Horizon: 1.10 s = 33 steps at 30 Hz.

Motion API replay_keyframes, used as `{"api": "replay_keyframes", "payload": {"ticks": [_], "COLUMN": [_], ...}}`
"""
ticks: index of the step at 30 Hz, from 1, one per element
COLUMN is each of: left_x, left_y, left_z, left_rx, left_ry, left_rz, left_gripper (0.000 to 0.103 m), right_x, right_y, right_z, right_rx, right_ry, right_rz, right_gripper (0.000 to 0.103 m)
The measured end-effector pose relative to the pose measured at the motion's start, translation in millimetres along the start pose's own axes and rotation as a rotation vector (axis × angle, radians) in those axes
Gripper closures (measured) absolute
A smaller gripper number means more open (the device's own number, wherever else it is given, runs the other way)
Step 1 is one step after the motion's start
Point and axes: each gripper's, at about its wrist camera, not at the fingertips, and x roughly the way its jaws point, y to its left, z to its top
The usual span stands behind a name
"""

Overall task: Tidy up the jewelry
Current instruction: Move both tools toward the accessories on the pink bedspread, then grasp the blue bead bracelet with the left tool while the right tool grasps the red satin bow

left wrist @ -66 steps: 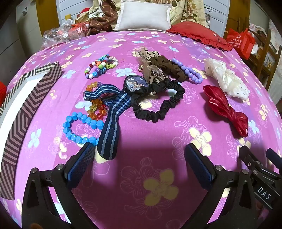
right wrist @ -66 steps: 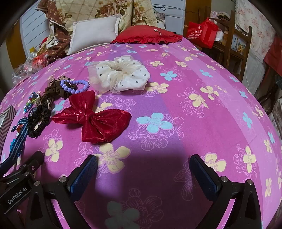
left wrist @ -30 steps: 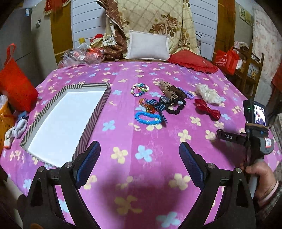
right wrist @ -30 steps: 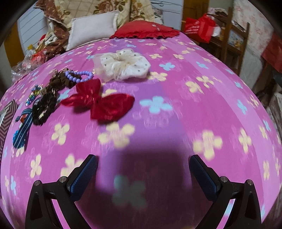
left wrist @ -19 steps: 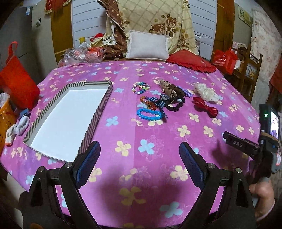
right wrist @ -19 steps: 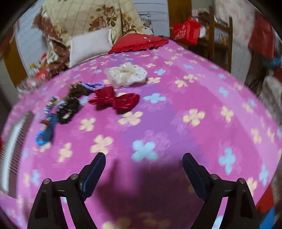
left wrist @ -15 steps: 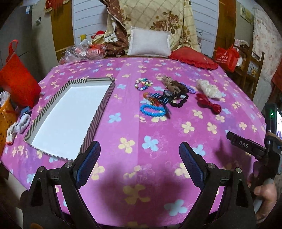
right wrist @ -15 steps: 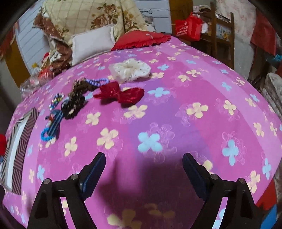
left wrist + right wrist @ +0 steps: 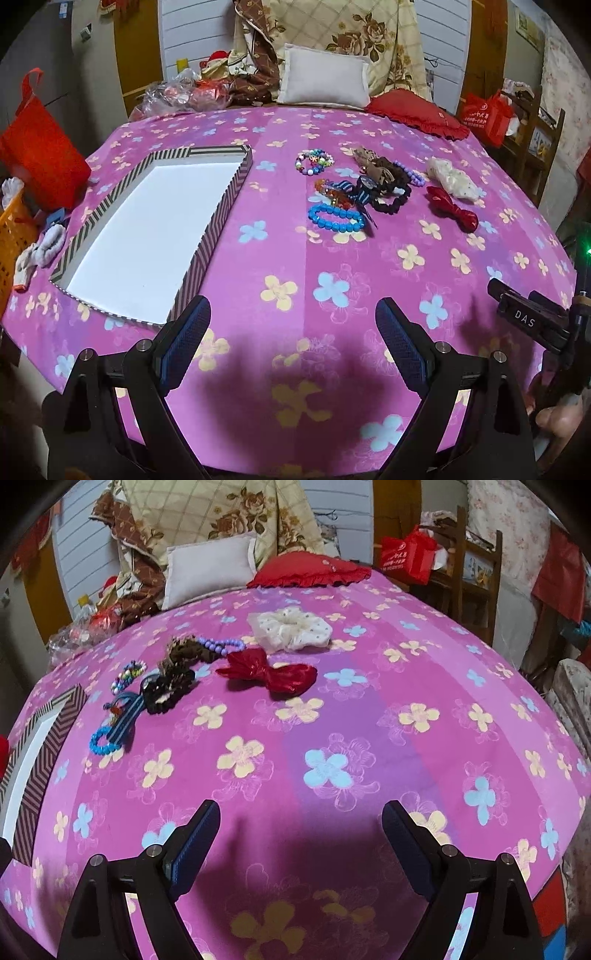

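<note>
A pile of jewelry and hair pieces lies mid-table: a blue bead bracelet (image 9: 335, 218), a multicolour bead bracelet (image 9: 314, 161), a black scrunchie (image 9: 392, 199), a red bow (image 9: 451, 207) and a white scrunchie (image 9: 451, 180). A striped-rim tray (image 9: 220, 214) with a white floor lies to their left and holds nothing. My left gripper (image 9: 293, 339) is open and empty, near the table's front edge. My right gripper (image 9: 300, 840) is open and empty, well short of the red bow (image 9: 271, 672) and white scrunchie (image 9: 290, 627).
The table has a pink flowered cloth (image 9: 332, 288). Pillows (image 9: 323, 79) and a red cushion (image 9: 417, 112) sit at the far edge. A red bag (image 9: 37, 155) and an orange basket (image 9: 13, 236) stand left of the table. A wooden chair (image 9: 469, 576) stands at the right.
Both grippers have pulled back from close over the jewelry to the table's front edge, so the whole table and tray show. Both stay open and empty.
</note>
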Motion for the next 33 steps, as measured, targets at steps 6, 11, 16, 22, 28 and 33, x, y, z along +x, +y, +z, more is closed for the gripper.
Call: {"api": "replay_keyframes", "payload": {"ticks": [6, 11, 16, 22, 28, 33], "left_x": [2, 4, 5, 5, 16, 32], "left_y": [-3, -4, -4, 0, 5, 5], "left_z": [2, 3, 6, 9, 14, 26], "left_rx": [0.003, 0.0, 0.013, 0.009, 0.028, 0.065], "left_ry": [0.006, 0.011, 0.004, 0.001, 0.034, 0.062], "left_rz": [0.012, 0.02, 0.019, 0.022, 0.027, 0.017], "left_gripper": [0.012, 0.012, 0.012, 0.012, 0.012, 0.012], "right_x": [4, 6, 2, 4, 16, 36], "right_y": [-3, -4, 0, 11, 18, 18], "right_z": [-1, -2, 7, 12, 32, 68], "right_rx": [0.009, -0.008, -0.034, -0.081, -0.128, -0.148], "right_ry": [0.024, 0.023, 0.021, 0.027, 0.045, 0.051], "right_rz": [0.01, 0.005, 0.014, 0.002, -0.019, -0.026], "right_gripper": [0.015, 0.015, 0.015, 0.015, 0.015, 0.015]}}
